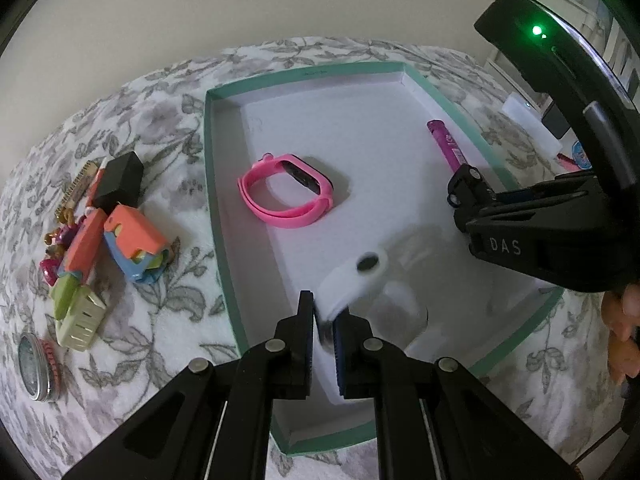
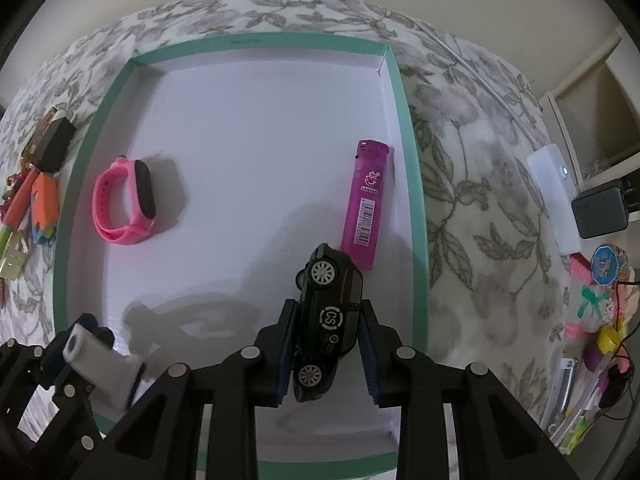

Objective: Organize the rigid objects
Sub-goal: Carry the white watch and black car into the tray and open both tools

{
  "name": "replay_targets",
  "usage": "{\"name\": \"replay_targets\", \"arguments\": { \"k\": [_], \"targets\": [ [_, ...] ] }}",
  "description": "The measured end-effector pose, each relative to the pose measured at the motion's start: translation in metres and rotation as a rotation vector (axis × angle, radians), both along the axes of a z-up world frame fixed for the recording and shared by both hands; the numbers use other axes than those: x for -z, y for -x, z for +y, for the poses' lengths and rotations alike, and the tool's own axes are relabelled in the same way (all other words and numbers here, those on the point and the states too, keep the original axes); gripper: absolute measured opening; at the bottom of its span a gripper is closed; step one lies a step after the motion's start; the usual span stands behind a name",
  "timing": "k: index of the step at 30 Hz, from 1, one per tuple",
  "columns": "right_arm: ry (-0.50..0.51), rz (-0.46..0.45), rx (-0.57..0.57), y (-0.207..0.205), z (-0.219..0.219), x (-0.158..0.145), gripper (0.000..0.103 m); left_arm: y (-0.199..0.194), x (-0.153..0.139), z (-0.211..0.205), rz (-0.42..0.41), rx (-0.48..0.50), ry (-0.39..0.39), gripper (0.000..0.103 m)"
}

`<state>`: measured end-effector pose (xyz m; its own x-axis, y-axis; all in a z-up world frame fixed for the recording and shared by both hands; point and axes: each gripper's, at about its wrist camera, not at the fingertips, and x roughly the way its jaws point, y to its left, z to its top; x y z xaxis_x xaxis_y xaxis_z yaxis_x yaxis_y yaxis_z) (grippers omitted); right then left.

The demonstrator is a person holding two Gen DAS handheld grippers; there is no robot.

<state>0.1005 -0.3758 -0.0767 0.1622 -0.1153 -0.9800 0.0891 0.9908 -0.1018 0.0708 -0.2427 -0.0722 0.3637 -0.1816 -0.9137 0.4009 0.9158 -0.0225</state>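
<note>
Small black die-cast toy car (image 2: 326, 324), stiff and light, is pinched sideways between the right gripper (image 2: 326, 344) jaws, left gripper (image 1: 324, 332) jaws nearly closed on a small white block (image 1: 352, 280).

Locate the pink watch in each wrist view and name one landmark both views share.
Left wrist view: pink watch lies centre-left on the box floor, near the left wall.
Right wrist view: pink watch lies at left, near the same wall.
Shared landmark: the green-rimmed box.
</note>
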Motion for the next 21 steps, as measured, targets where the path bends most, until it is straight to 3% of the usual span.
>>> {"name": "replay_targets", "arguments": {
  "k": [7, 9, 10, 18, 19, 21],
  "targets": [
    [0.014, 0.002, -0.010, 0.000, -0.002, 0.002, 0.032, -0.003, 0.005, 0.004, 0.025, -0.020, 0.008, 0.015],
    [0.024, 0.003, -0.017, 0.002, 0.002, 0.003, 0.034, -0.004, 0.006, 0.005, 0.031, -0.026, 0.014, 0.029],
    [0.031, 0.004, -0.018, 0.003, 0.003, 0.004, 0.037, -0.004, 0.006, 0.005, 0.028, -0.029, 0.013, 0.031],
    [0.042, -0.002, -0.029, 0.000, 0.001, 0.001, 0.045, -0.006, 0.001, 0.011, 0.027, -0.057, 0.028, 0.034],
    [0.044, -0.008, -0.030, -0.001, 0.002, -0.003, 0.049, -0.007, 0.000, 0.012, 0.026, -0.061, 0.032, 0.036],
    [0.047, -0.028, -0.031, -0.001, 0.003, -0.011, 0.050, -0.007, -0.005, 0.014, 0.022, -0.067, 0.053, 0.050]
  ]
}}
